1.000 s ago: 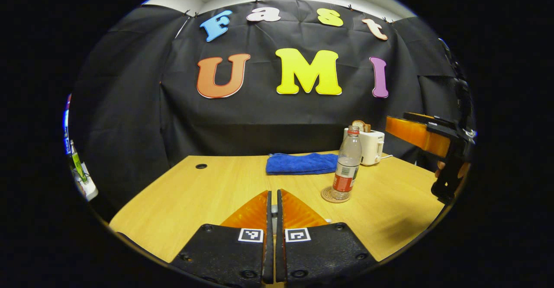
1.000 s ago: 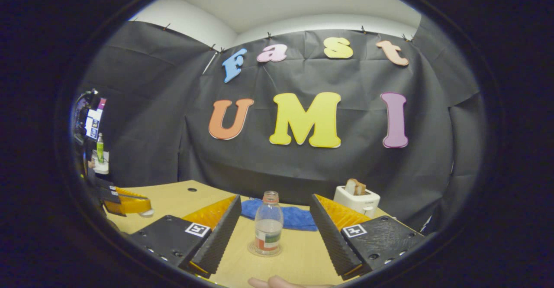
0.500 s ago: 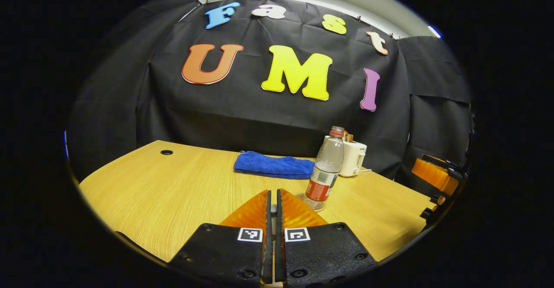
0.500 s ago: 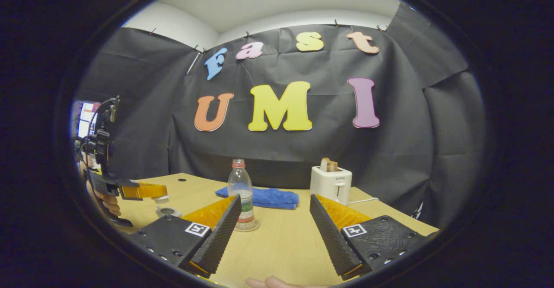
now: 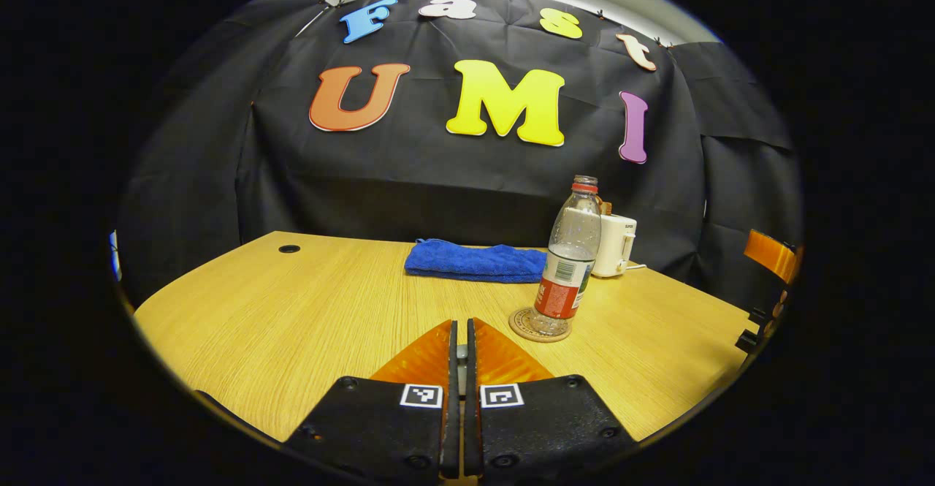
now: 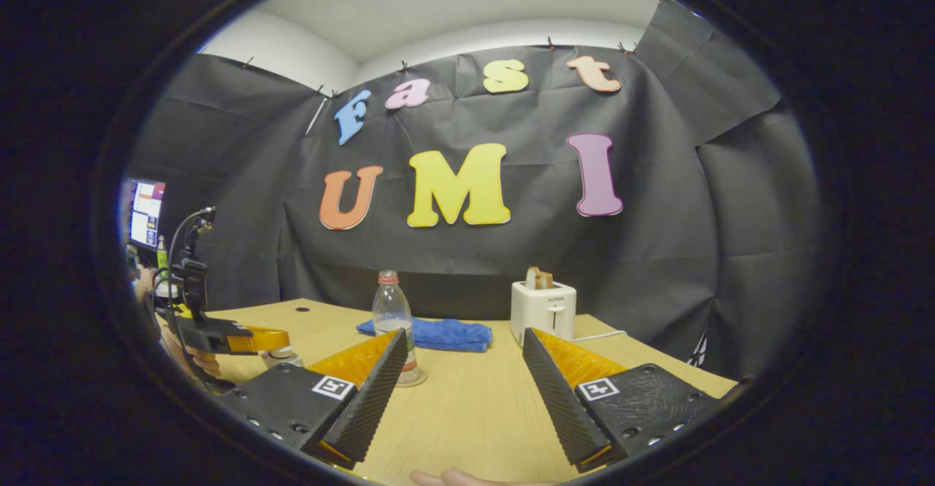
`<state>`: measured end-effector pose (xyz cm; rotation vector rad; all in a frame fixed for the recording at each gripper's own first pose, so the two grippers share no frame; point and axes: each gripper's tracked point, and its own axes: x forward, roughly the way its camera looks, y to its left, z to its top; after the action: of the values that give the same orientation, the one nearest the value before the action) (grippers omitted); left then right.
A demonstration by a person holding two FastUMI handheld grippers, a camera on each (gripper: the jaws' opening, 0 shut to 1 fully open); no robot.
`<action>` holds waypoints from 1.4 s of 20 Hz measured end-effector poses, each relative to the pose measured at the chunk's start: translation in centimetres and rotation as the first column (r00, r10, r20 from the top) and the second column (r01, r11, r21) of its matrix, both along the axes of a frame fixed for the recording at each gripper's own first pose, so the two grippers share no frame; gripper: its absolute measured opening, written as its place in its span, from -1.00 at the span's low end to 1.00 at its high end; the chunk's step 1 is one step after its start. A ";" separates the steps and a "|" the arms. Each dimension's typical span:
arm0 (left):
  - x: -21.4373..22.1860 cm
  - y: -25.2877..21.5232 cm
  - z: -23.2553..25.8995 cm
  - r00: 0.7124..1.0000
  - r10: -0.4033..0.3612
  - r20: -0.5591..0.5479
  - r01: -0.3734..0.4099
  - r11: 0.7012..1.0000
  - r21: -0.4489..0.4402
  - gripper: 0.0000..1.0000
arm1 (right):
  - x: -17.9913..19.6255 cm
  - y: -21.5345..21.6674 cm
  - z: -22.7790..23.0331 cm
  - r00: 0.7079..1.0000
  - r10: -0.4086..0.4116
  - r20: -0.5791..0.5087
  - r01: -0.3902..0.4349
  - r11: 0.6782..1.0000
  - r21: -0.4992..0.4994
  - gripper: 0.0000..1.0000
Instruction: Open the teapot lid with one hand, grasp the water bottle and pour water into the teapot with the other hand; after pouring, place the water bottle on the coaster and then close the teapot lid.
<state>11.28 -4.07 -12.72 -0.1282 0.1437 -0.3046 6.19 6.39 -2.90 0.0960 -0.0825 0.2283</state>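
Standing on coaster (image 5: 539, 324): red-labelled bottle (image 5: 571, 262)

Wooden table (image 5: 292, 318) carries a blue towel (image 5: 475, 262), white toaster (image 5: 616, 245) and a coaster (image 5: 527, 325) under the water bottle (image 5: 571, 259)

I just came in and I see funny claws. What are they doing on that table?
A person holds a claw-like gripper in each hand. The water bottle stands upright on its coaster on the wooden table, with nothing holding it. The right gripper is open and empty. The left gripper is shut; in the right gripper view it sits just over a small lidded pot. A blue cloth and a toaster sit behind.
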 end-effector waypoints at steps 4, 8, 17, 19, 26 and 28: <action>-0.1 0.1 -0.3 1.000 0.009 -0.010 -0.009 1.000 0.002 -0.90 | -0.6 0.5 -0.1 1.000 0.009 0.000 -0.009 1.000 -0.017 0.90; -0.3 0.5 -1.4 0.999 0.037 -0.034 -0.035 0.997 0.066 -0.89 | -0.8 1.1 -0.2 1.000 0.015 0.003 -0.015 0.999 -0.041 0.90; -0.6 0.1 -0.8 0.995 0.093 -0.046 -0.089 0.991 0.096 -0.67 | -1.7 0.7 0.9 0.999 -0.030 0.010 0.031 0.996 -0.087 0.94; -1.4 0.5 1.0 0.992 0.128 -0.016 -0.126 0.988 0.094 -0.32 | -2.1 0.2 1.3 0.998 -0.056 -0.004 0.055 0.994 -0.092 0.94; -8.1 0.6 10.1 0.982 0.148 0.121 -0.166 0.973 0.158 0.71 | -4.9 -1.2 3.2 0.992 -0.104 -0.065 0.098 0.991 -0.087 0.94; -10.5 0.5 10.1 0.987 0.146 0.074 -0.156 0.974 0.165 1.00 | -5.7 -2.2 3.4 0.987 -0.130 -0.096 0.122 0.989 -0.088 0.94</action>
<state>0.74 -3.61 -2.60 0.0397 0.0981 -0.1430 0.52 4.18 0.51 0.0206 0.0217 0.1000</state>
